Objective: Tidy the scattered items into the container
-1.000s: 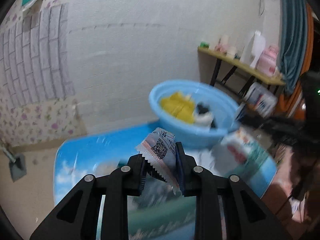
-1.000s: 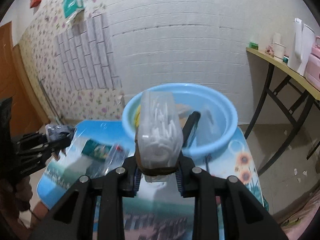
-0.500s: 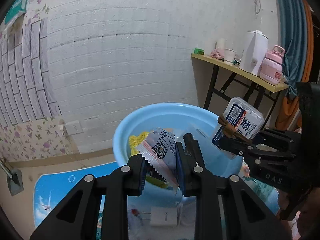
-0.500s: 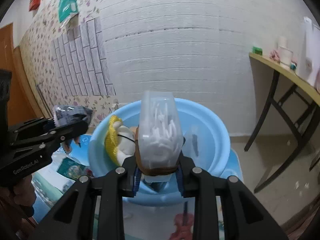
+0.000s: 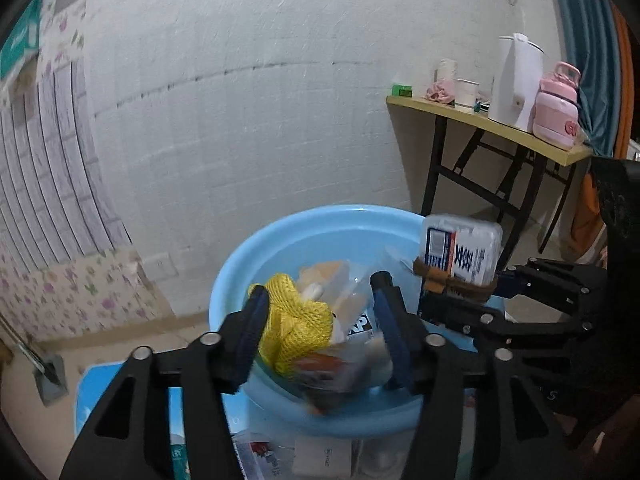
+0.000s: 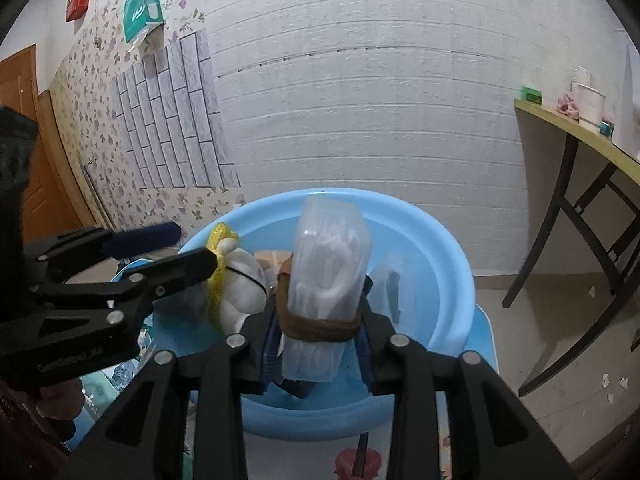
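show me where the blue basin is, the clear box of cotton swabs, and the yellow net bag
Basin (image 6: 448, 240): right wrist view, far right rim.
Swab box (image 6: 330, 256): right wrist view, its clear upper body.
Net bag (image 5: 298, 328): left wrist view, middle of the yellow mesh.

Glossy smooth blue plastic basin (image 6: 448, 264), yellow knitted mesh (image 5: 296, 320) just ahead of the matt black left gripper (image 5: 320, 312), clear ribbed plastic box (image 6: 328, 276) banded in brown cloth, rough white wall (image 6: 360, 100)

basin (image 6: 448, 276): light blue | mesh bag (image 5: 296, 328): yellow | swab box (image 6: 326, 276): clear, brown band | wall (image 6: 360, 100): white brick pattern | wallpaper (image 6: 88, 120): floral | bottle (image 5: 556, 110): pink
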